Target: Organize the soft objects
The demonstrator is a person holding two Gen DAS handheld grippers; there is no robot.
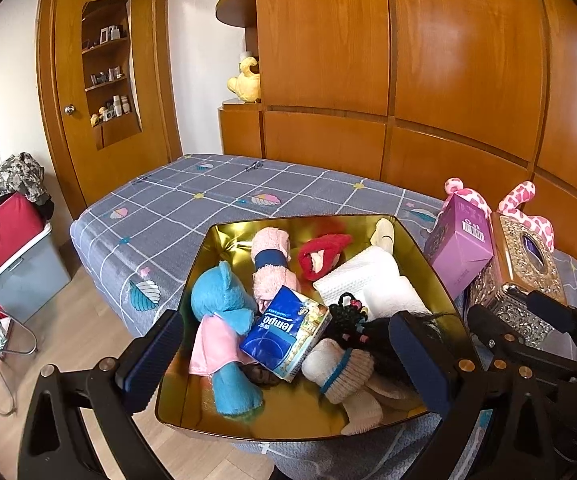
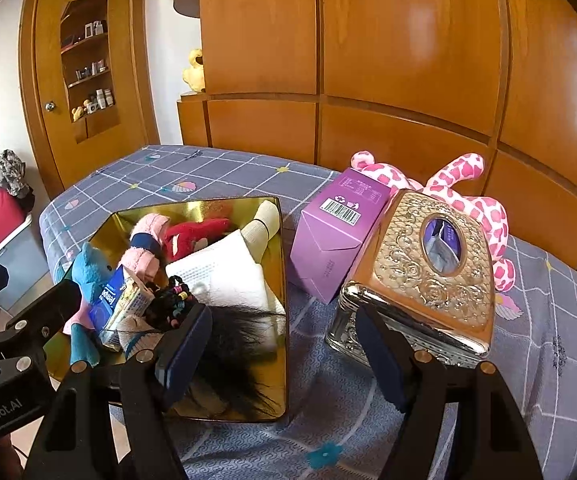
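Observation:
A gold tin tray point(image 1: 192, 276) point(image 2: 282, 264) sits on the bed and holds soft things: a blue plush toy point(image 1: 224, 320) point(image 2: 88, 268), a pink rolled towel point(image 1: 270, 264), a red plush point(image 1: 322, 254) point(image 2: 192, 236), a white folded cloth point(image 1: 368, 280) point(image 2: 228, 276), a blue Tempo tissue pack point(image 1: 284, 332) point(image 2: 106, 300), white socks point(image 1: 340, 368) and black hair ties point(image 1: 348, 314) point(image 2: 168, 300). My left gripper point(image 1: 288, 352) is open and empty, its fingers either side of the tray. My right gripper point(image 2: 284, 348) is open and empty over the tray's right edge.
A purple box point(image 2: 328, 236) point(image 1: 460, 244), an ornate gold tissue box point(image 2: 428, 272) point(image 1: 524, 272) and a pink spotted plush point(image 2: 472, 196) point(image 1: 524, 204) stand on the grey checked bed point(image 2: 368, 420) to the right. Wooden wardrobe panels rise behind. A grey bin point(image 1: 28, 272) stands on the floor at left.

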